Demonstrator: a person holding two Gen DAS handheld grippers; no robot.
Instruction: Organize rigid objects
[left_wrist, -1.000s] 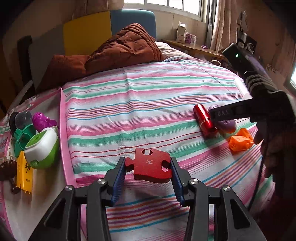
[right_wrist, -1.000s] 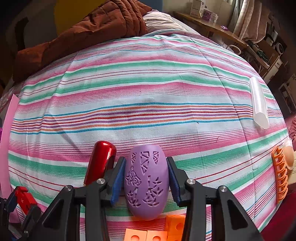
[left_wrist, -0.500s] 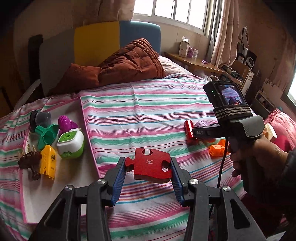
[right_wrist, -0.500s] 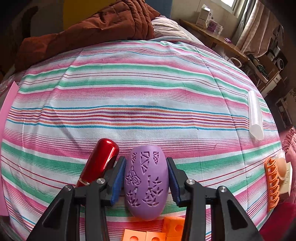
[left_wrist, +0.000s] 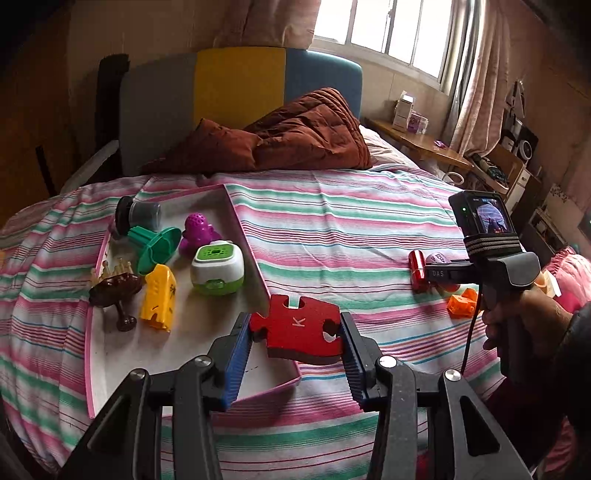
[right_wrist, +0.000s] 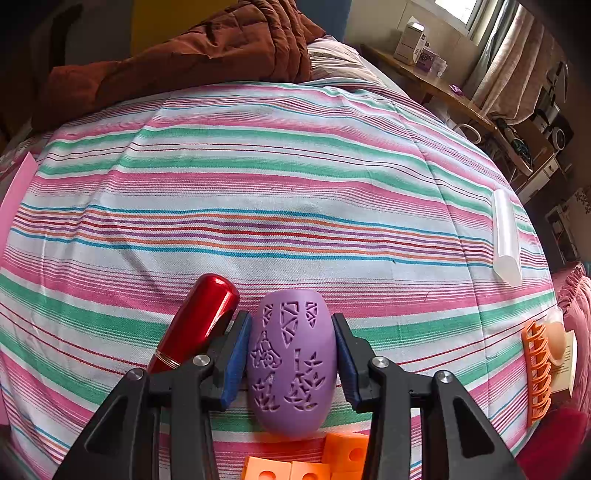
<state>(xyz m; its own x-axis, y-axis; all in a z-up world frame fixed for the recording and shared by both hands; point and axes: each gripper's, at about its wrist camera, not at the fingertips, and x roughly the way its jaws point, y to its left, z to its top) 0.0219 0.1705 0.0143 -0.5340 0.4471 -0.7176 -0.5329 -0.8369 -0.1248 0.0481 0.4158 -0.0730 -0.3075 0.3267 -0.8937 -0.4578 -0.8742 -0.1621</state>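
Striped bedspread (right_wrist: 295, 206) under window light, left gripper (left_wrist: 295, 332) pinching red puzzle piece (left_wrist: 299, 326), right gripper (right_wrist: 291, 350) seemingly clasping purple egg (right_wrist: 291, 365).

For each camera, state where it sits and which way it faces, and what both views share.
Left wrist: sits on the left gripper, looks across the striped bed toward the pink-rimmed tray; shows its fingers clamping a red wooden puzzle piece, plus the person's right hand.
Right wrist: sits on the right gripper, looks down at the bed; fingers clamp a purple patterned oval shell.
Shared: red metallic cylinder, orange blocks.
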